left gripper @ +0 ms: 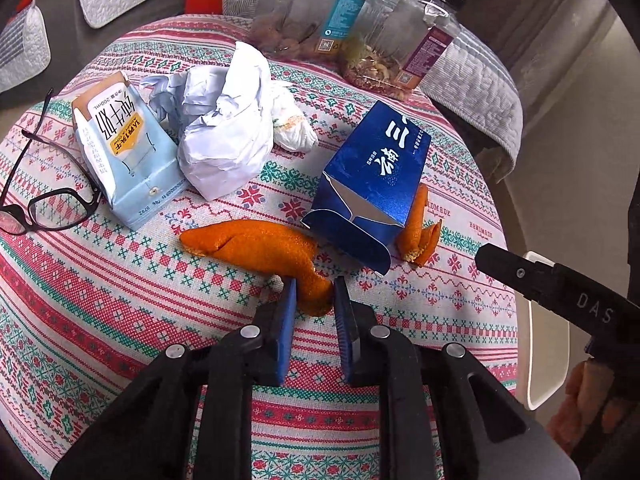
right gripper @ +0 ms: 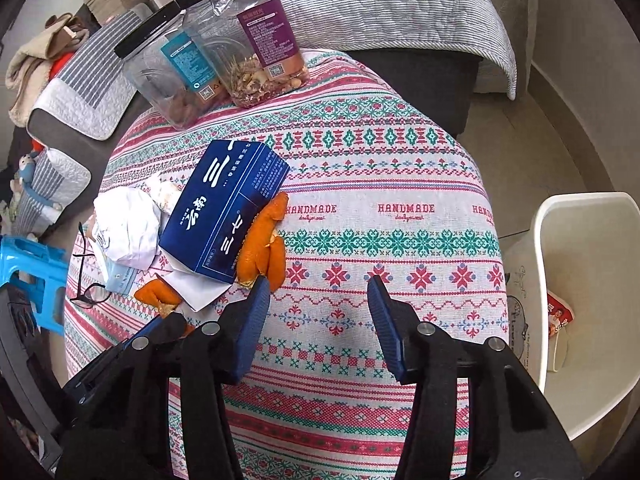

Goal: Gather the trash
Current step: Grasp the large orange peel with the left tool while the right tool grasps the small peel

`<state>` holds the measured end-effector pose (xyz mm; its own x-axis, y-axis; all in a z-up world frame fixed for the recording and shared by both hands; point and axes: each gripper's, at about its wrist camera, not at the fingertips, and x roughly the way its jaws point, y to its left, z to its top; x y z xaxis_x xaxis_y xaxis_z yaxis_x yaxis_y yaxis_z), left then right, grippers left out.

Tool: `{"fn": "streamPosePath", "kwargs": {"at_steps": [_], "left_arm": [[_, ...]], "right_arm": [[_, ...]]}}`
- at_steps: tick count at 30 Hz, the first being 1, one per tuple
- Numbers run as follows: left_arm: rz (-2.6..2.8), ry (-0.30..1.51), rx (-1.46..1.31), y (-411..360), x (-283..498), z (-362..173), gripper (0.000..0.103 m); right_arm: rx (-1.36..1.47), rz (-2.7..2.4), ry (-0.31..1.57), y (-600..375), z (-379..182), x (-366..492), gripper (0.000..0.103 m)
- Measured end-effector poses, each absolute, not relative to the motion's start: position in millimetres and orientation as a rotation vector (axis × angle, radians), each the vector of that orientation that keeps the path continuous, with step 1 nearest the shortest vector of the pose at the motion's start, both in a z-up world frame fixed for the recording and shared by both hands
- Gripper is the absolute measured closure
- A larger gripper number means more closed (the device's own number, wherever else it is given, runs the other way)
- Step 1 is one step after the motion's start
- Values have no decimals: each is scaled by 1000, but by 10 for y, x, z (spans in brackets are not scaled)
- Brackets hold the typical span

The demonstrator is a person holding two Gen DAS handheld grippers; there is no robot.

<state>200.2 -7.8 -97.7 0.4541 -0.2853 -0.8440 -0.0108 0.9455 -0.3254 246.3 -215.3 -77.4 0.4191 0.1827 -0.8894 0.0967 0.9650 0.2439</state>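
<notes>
Trash lies on a patterned tablecloth [left gripper: 100, 300]: a long orange peel [left gripper: 256, 246], a blue carton [left gripper: 372, 184], a second peel [left gripper: 418, 236] beside it, crumpled white paper [left gripper: 224, 128] and a pale blue milk carton [left gripper: 128, 156]. My left gripper [left gripper: 315, 292] has its fingers on either side of the near end of the long peel, closed narrowly around it. My right gripper [right gripper: 318, 300] is open and empty over the cloth, right of the blue carton [right gripper: 224, 208] and second peel [right gripper: 262, 248]. A white bin [right gripper: 580, 280] stands at the table's right.
Black glasses [left gripper: 44, 200] lie at the left edge. Two clear jars with black lids [right gripper: 212, 52] stand at the far side. A sofa with grey quilted covers [right gripper: 380, 0] is behind the table. A blue stool [right gripper: 28, 276] is left. The bin holds a red wrapper [right gripper: 560, 314].
</notes>
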Motion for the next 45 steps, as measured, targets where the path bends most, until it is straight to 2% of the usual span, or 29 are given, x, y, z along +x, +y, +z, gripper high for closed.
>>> {"fn": "streamPosePath", "kwargs": {"at_steps": [8, 15, 22, 24, 45], "left_arm": [[-220, 1086, -301, -80, 1930, -963, 85], [-232, 1076, -325, 62, 1879, -933, 85], [-244, 1080, -326, 46, 1855, -925, 85], [-254, 1074, -327, 39, 1832, -895, 85], [-341, 1031, -294, -130, 1618, -532, 86]], "right_arm": [[304, 125, 1150, -1897, -956, 2637, 62], [280, 152, 1171, -1733, -1085, 2729, 80], [282, 138, 1162, -1776, -989, 2718, 87], [295, 137, 1163, -1828, -969, 2712, 98], [423, 155, 1140, -2243, -730, 2565, 99]]}}
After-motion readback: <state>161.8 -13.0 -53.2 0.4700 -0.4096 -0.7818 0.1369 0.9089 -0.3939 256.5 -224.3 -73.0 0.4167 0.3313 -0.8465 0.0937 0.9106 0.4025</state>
